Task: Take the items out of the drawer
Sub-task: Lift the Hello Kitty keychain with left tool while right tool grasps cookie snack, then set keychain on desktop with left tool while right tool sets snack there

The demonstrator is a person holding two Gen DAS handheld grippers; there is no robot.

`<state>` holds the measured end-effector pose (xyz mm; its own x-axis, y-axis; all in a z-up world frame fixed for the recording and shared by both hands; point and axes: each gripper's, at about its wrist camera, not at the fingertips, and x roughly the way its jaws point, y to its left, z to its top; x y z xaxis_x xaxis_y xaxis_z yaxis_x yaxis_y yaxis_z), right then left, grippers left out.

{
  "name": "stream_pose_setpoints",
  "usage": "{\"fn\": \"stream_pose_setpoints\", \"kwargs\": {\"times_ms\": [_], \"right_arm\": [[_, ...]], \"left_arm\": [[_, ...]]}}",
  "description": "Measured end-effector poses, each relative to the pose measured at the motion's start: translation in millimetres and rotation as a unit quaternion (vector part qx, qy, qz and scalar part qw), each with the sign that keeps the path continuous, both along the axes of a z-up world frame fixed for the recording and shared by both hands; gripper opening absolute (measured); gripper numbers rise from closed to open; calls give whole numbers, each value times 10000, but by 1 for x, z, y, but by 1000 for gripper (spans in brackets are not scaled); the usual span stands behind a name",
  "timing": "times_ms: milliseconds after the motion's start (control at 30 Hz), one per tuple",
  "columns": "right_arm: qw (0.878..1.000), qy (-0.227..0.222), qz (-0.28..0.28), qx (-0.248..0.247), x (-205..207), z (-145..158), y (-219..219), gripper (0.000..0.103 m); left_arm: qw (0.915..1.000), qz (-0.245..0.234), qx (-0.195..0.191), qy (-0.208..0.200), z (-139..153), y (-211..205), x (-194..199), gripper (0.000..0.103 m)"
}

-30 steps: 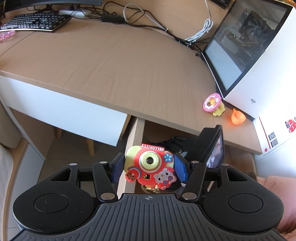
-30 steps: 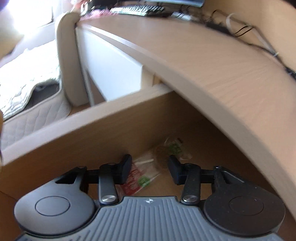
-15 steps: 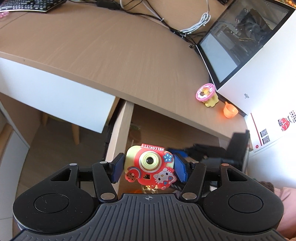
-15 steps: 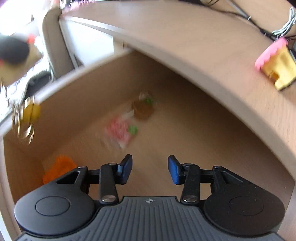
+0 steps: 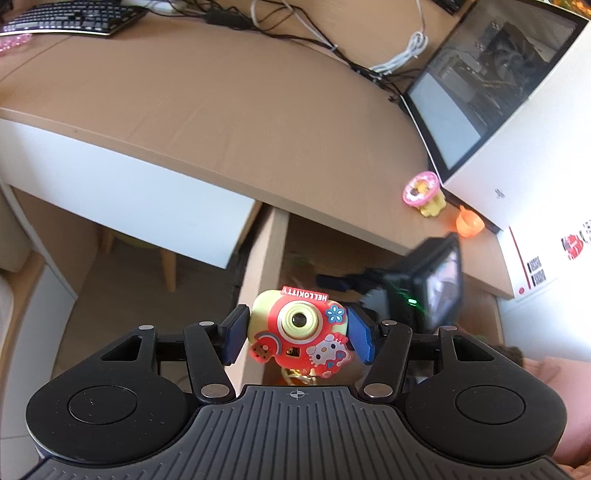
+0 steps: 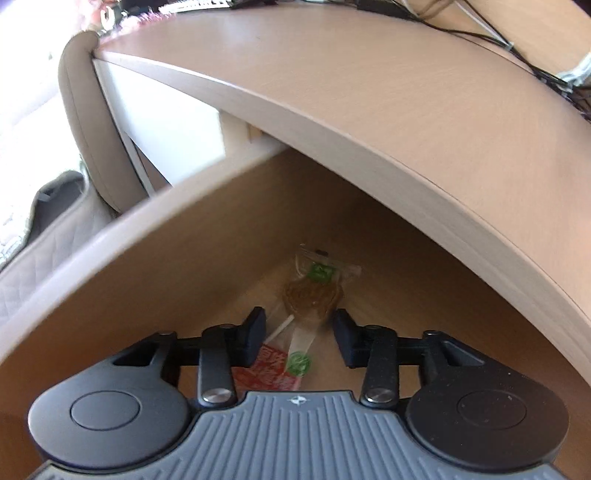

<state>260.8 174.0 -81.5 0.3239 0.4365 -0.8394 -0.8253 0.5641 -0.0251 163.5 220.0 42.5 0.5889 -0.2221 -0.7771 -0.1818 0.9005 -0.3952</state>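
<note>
My left gripper (image 5: pixel 297 332) is shut on a red and yellow Hello Kitty toy camera (image 5: pixel 299 328), held above the open wooden drawer's (image 5: pixel 264 258) left wall. In the left wrist view the right gripper (image 5: pixel 424 288) shows as a blurred black device low inside the drawer. In the right wrist view my right gripper (image 6: pixel 299 332) is open inside the drawer (image 6: pixel 155 258), its fingers either side of a clear-wrapped brown lollipop (image 6: pixel 312 295) lying on the drawer floor. A red snack packet (image 6: pixel 266 373) lies just below the fingers.
On the desk top (image 5: pixel 221 110) stand a pink and yellow toy cupcake (image 5: pixel 423 192) and an orange toy cup (image 5: pixel 468 222) beside a white computer case (image 5: pixel 517 129). Cables and a keyboard (image 5: pixel 70 18) lie at the back. A beige chair back (image 6: pixel 92 122) stands left of the drawer.
The right gripper has swung back toward the drawer's far corner and now frames the lollipop. The left gripper, still holding the toy camera, has shifted slightly.
</note>
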Motion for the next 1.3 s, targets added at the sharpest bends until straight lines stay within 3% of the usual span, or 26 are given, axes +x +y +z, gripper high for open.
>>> {"fn": "stream_pose_setpoints", "kwargs": {"times_ms": [133, 233, 400, 433, 500, 600, 667, 700, 767, 867, 1000, 1200, 1233, 1300], "right_arm": [[9978, 187, -596, -229, -5, 3, -42, 38], [9950, 240, -893, -376, -9, 13, -71, 31], [9906, 409, -1166, -586, -3, 18, -85, 32], [9906, 390, -1180, -576, -2, 18, -82, 34], [9917, 222, -1082, -663, -2, 15, -71, 57], [9923, 180, -899, -836, 2, 4, -52, 60], [9930, 307, -871, -731, 6, 3, -47, 54], [9926, 467, -864, -708, 9, 4, -45, 37], [9920, 633, -795, -752, 7, 10, -44, 35], [9945, 341, -723, -677, -11, 31, -54, 35], [9906, 96, -1360, -38, -36, 81, -96, 34], [9683, -539, -2363, 611, -66, 142, -178, 34], [9645, -634, -2480, 647, -45, 160, -199, 34], [9553, -790, -2749, 748, -42, 177, -232, 34]], "left_arm": [[9997, -141, 35, 186, -11, -11, 6, 62], [9988, -318, 200, 308, -17, -24, 10, 62], [9968, -570, 460, 316, -13, -40, 11, 62], [9964, -607, 518, 289, -11, -43, 10, 62], [9954, -675, 625, 250, -6, -47, 7, 62], [9944, -727, 743, 187, 1, -51, 4, 62], [9943, -740, 752, 161, 4, -53, 2, 62], [9942, -755, 747, 154, 4, -54, 1, 62], [9938, -827, 732, 149, 3, -56, 2, 62], [9924, -996, 713, 130, -2, -62, 4, 62], [9891, -1313, 666, 39, -6, -75, 14, 62], [9817, -1545, 604, -933, 44, -87, 65, 62], [9806, -1494, 664, -1083, 54, -88, 78, 62], [9779, -1401, 833, -1309, 67, -89, 104, 62]]}}
